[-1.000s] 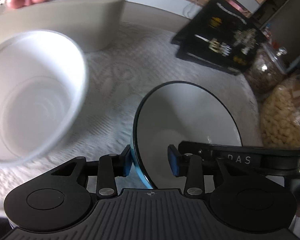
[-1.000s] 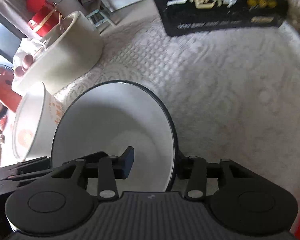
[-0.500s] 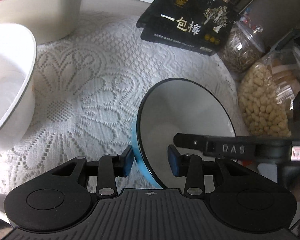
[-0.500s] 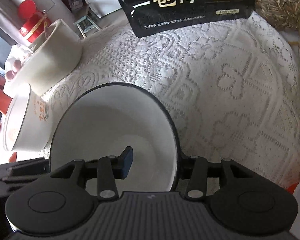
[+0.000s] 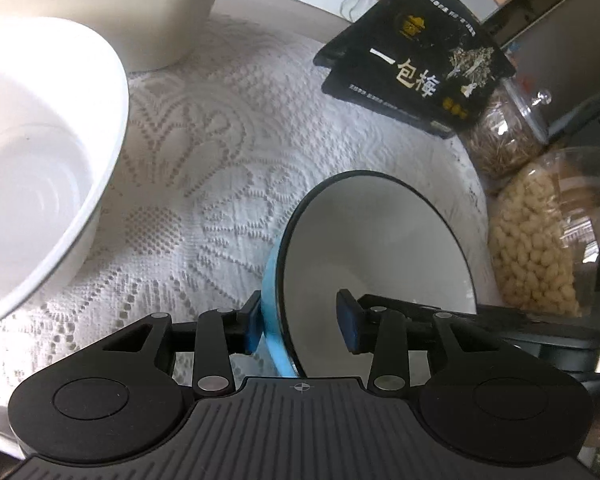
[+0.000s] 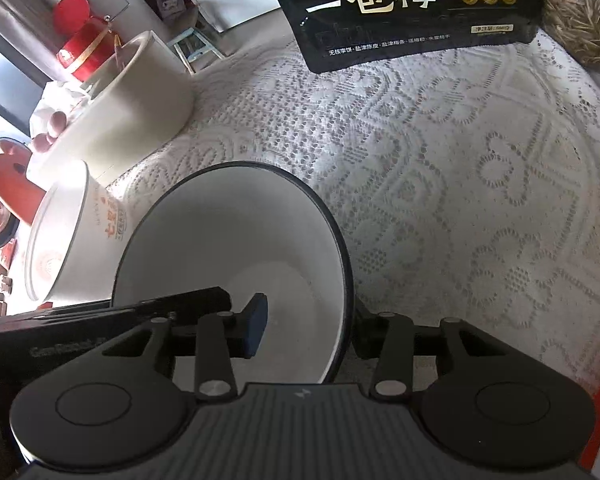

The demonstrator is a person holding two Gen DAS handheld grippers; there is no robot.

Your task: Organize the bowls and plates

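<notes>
White lace cloth (image 6: 440, 184) covers the tabletop, patterned with flowers and loops. At its middle, a blue bowl (image 5: 376, 248) with a white inside and a dark rim is tilted toward the viewer, with both tools at its rim. The left hand-held gripper (image 5: 300, 324) straddles the bowl's left wall: its outer pad touches the blue outside, while its inner pad stands apart from the white inside, so the jaws are spread and not pinching. The right hand-held gripper (image 6: 308, 330) straddles the opposite wall, one pad inside the bowl and the other hidden behind the rim; whether it pinches cannot be told. To the left a larger white bowl (image 5: 40, 168) sits on the cloth, red printing on its outer side in the right wrist view. Behind it stands a beige tub (image 6: 132, 120). At the far edge leans a black snack bag (image 6: 412, 8) with pale Chinese lettering, and beside it jars of seeds (image 5: 504, 132) and pale nuts (image 5: 540, 240).
</notes>
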